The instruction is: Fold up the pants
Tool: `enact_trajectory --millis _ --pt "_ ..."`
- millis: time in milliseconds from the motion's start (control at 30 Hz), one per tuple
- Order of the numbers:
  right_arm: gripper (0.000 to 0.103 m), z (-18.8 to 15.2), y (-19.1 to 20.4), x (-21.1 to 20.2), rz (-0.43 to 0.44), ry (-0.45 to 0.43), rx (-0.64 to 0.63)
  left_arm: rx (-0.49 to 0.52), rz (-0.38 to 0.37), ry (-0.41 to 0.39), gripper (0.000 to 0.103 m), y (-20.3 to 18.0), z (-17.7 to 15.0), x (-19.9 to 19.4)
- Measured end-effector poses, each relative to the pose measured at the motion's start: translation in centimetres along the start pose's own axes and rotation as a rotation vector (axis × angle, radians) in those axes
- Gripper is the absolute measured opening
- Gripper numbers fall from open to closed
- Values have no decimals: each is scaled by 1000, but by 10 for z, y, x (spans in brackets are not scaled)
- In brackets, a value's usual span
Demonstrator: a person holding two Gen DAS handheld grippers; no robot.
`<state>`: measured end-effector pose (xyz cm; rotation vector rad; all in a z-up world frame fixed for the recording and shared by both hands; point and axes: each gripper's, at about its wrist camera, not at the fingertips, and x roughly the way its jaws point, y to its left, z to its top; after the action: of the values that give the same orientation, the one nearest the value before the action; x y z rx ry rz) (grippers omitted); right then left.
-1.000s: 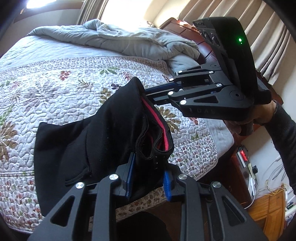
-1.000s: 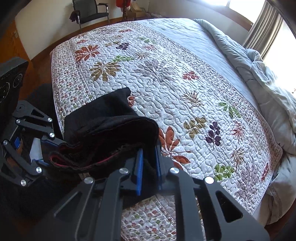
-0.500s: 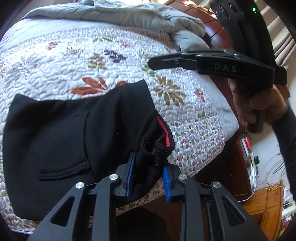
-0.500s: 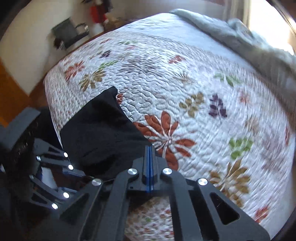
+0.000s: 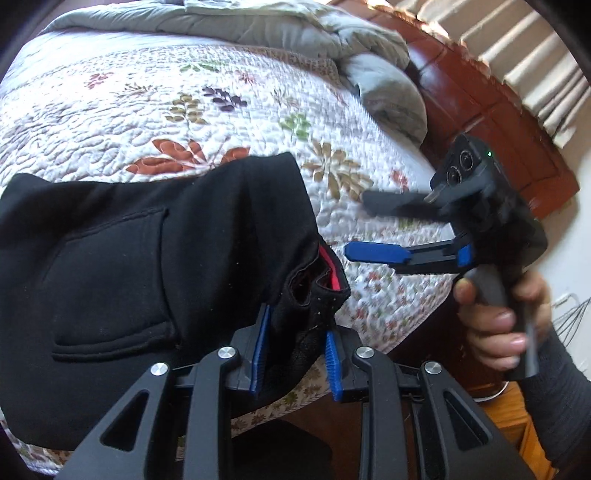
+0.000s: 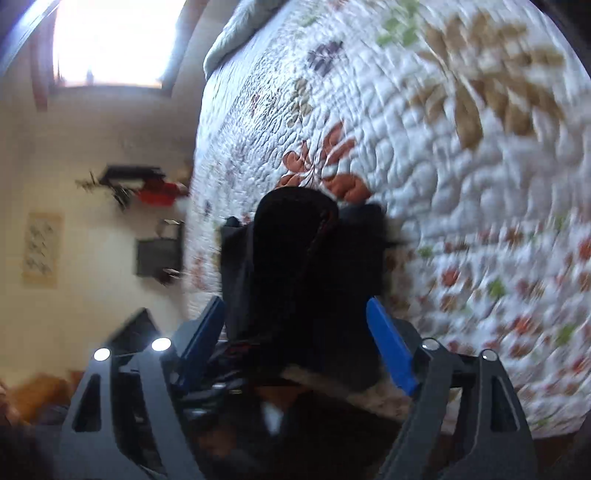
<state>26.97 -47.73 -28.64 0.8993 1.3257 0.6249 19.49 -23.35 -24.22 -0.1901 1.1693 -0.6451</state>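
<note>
Black pants (image 5: 155,258) with a red inner waistband lie folded on the quilted bed (image 5: 184,110), one back pocket facing up. My left gripper (image 5: 295,354) grips the bunched waistband at the bed's near edge; its blue pads still press the cloth while its jaws are opening slightly. To the right of the waistband my right gripper (image 5: 358,227) is rolled onto its side, apart from the cloth, its jaws opening wide. In the blurred right wrist view the pants (image 6: 295,258) show ahead between the spread fingers of the right gripper (image 6: 295,306), untouched.
A crumpled grey duvet (image 5: 258,29) lies at the far end of the bed. A reddish wooden bed frame (image 5: 480,92) and curtains stand to the right. A person's hand (image 5: 495,332) holds the right gripper's handle. The quilt (image 6: 443,184) fills the right wrist view.
The right gripper let go of the pants, closed empty, then rolled over, dropped beside the waistband and opened wide. The left gripper lowered the pants onto the bed.
</note>
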Motion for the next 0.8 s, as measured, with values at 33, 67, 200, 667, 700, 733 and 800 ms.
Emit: enact_trajectory --millis 33,67,200,667,700,733,800 --pt "88 -1 -5 -1 32 -12 36 18 6 41 43 -3 -1 8" --pt "88 -3 -10 -3 66 -33 65 37 3 87 48 -7 -2 16" --pt "88 -11 -19 2 86 -43 110 44 -118 34 79 -10 -7 -3" --pt "88 -34 -3 48 44 66 44 -334 13 -118 83 156 -60 -126" --pt "88 -32 -1 52 32 69 38 -349 23 -125 83 163 -63 -130" --pt "88 -31 3 56 27 75 33 -371 33 -133 83 170 -67 -135" --pt "87 -27 9 60 24 82 19 -407 39 -145 83 179 -75 -141"
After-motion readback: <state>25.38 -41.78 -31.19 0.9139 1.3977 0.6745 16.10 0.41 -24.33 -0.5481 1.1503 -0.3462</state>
